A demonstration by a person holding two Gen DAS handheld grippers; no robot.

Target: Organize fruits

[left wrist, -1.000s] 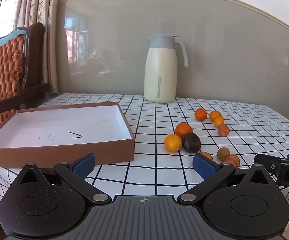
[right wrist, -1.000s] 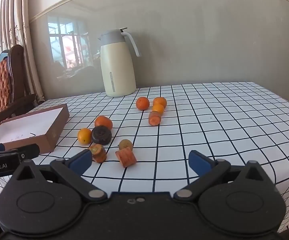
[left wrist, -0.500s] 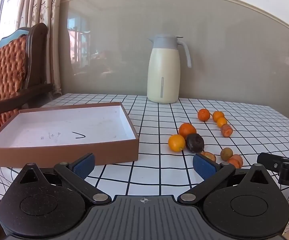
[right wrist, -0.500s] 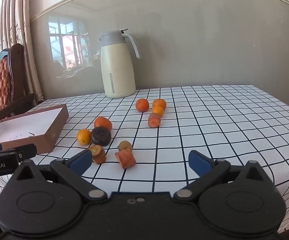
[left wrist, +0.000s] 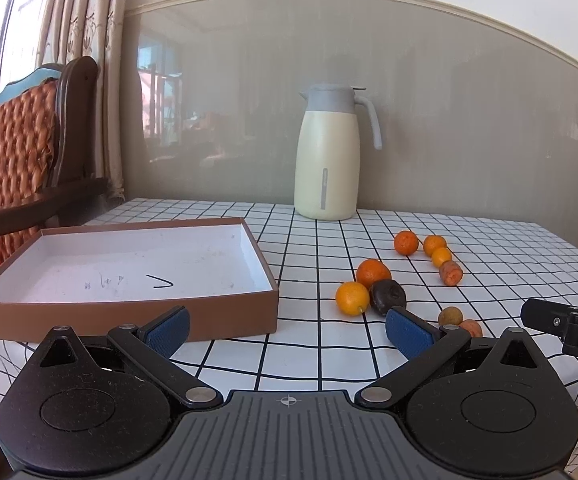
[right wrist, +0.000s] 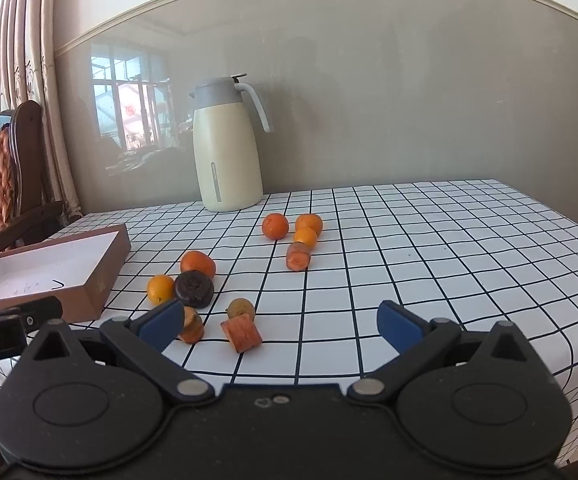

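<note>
Left gripper (left wrist: pixel 287 326): jaws wide open, holding nothing, low at the near edge of the desk (left wrist: pixel 329 354).
Right gripper (right wrist: pixel 279 326): jaws wide open too, holding nothing, at the near edge and just right of the left one.
What changed: both views sit a bit higher and have turned a little in the last second. The fruits and the box have not moved.
What that means: no fruit is picked up yet. I think the job is only starting.
Box (left wrist: pixel 129 312): brown, white inside, nothing in it, on the left of the desk right in front of the left gripper.
Nearest pieces: an orange chunk (right wrist: pixel 242 334) and a smaller orange piece (right wrist: pixel 191 325) lie just ahead of the right gripper, with a small brownish fruit (right wrist: pixel 241 308) just behind them.
Middle bunch: a yellow-orange fruit (right wrist: pixel 160 289), a dark brown fruit (right wrist: pixel 194 289) and an orange fruit (right wrist: pixel 198 264) touch or nearly touch.
Far bunch: three little oranges (right wrist: pixel 293 228) and one more orange chunk (right wrist: pixel 298 256), well apart from the box.
Jug (right wrist: pixel 227 148): cream with a grey lid, at the back by the wall.
Next, I guess: the right gripper takes a near piece and puts it in the box.
</note>
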